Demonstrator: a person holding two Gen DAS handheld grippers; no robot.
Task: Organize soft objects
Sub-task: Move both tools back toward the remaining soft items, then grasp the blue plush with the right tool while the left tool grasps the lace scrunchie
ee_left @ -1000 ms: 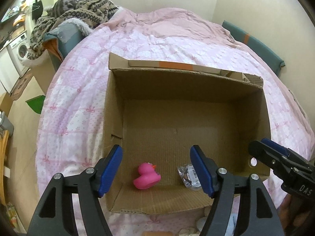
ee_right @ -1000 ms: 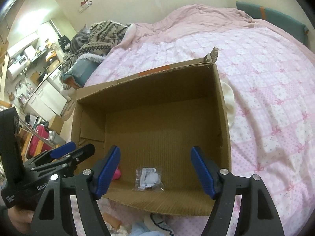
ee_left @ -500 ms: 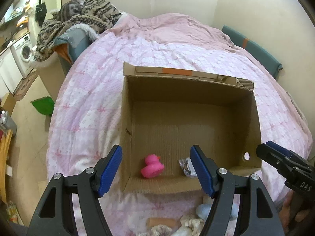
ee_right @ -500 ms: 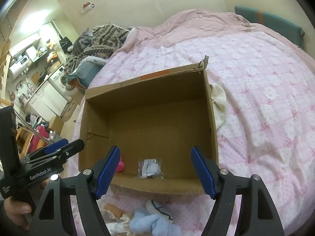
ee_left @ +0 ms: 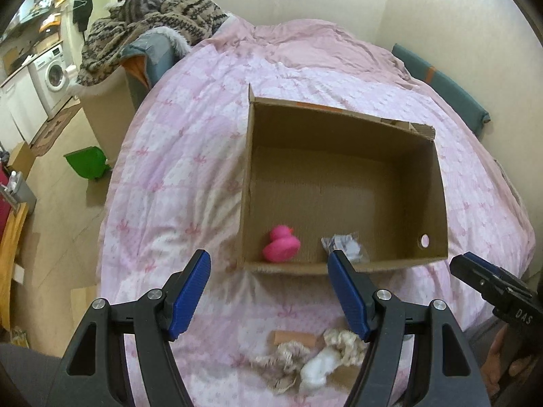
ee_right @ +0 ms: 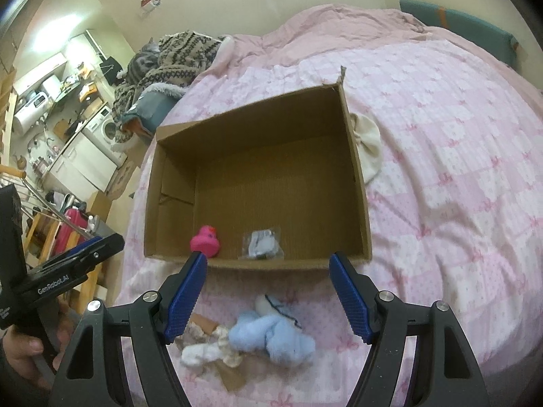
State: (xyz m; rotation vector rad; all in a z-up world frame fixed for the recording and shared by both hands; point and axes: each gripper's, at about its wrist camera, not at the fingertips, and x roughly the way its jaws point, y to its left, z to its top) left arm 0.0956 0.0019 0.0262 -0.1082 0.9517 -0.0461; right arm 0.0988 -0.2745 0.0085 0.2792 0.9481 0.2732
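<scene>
An open cardboard box sits on the pink bed. Inside, near its front wall, lie a pink rubber duck and a small clear packet. In front of the box a heap of soft things lies on the cover: a light blue plush, a white fluffy piece and beige scrunchies. My left gripper hangs open above the bed before the box, with nothing in it. My right gripper is open over the plush heap.
A cream cloth lies against the box's right wall. A patterned blanket pile with a cat sits at the bed's far left corner. Left of the bed are the floor, a green bin and a washing machine.
Both grippers have pulled back from the box and risen a little. The box looks smaller and farther, and the heap of soft things in front of it has come into view.
</scene>
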